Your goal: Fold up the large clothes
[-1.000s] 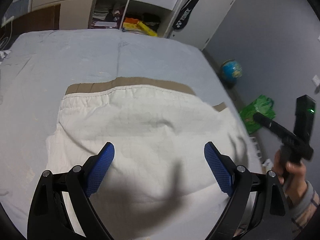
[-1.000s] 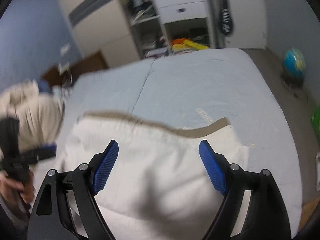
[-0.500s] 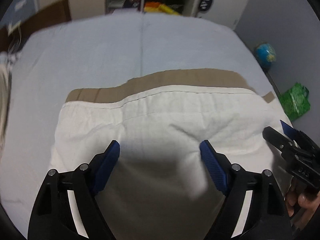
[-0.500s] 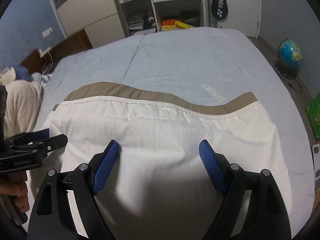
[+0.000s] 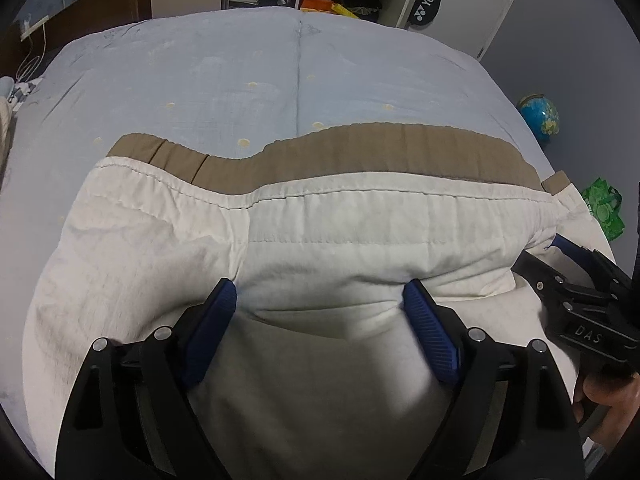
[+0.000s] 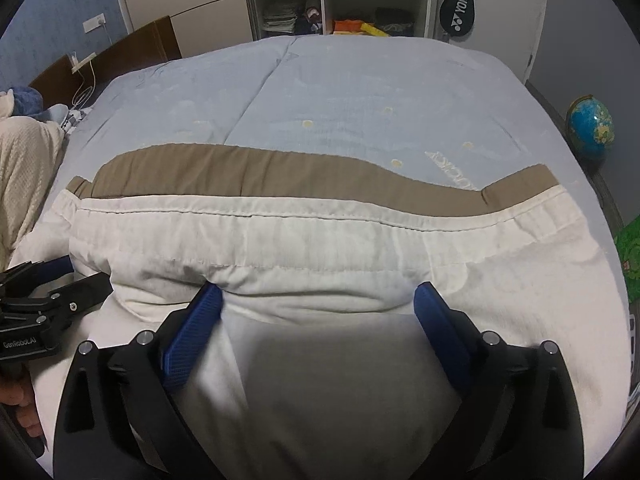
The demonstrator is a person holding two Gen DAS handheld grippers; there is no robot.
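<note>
My left gripper (image 5: 320,304), black with ribbed blue pads, sits lowest in its own view with its jaws spread wide. Both pad tips press against the near folded edge of a large cream-white cotton garment (image 5: 360,232), and the cloth bulges between them without being pinched. My right gripper (image 6: 316,300), built the same, is also spread wide, its pad tips touching the same folded edge further to the right. In the left view my right gripper (image 5: 576,276) appears at the right margin, lying low over the cloth, with my right hand (image 5: 608,404) on its handle. In the right view my left gripper (image 6: 52,280) enters from the left margin, beside the garment's left end.

The garment lies flat across the near half of a bed covered in a pale blue sheet (image 5: 280,80). Its far edge shows a stitched seam and then a band of tan-brown fabric (image 6: 280,172) running from side to side.

Beyond the garment the sheet stretches bare to the far end of the bed. A cream knitted blanket (image 6: 24,168) is heaped at the left. A blue globe (image 6: 590,126) stands on the floor to the right. At the back stand open white shelves (image 6: 320,8) and a black racket cover marked YONEX (image 6: 458,4).
</note>
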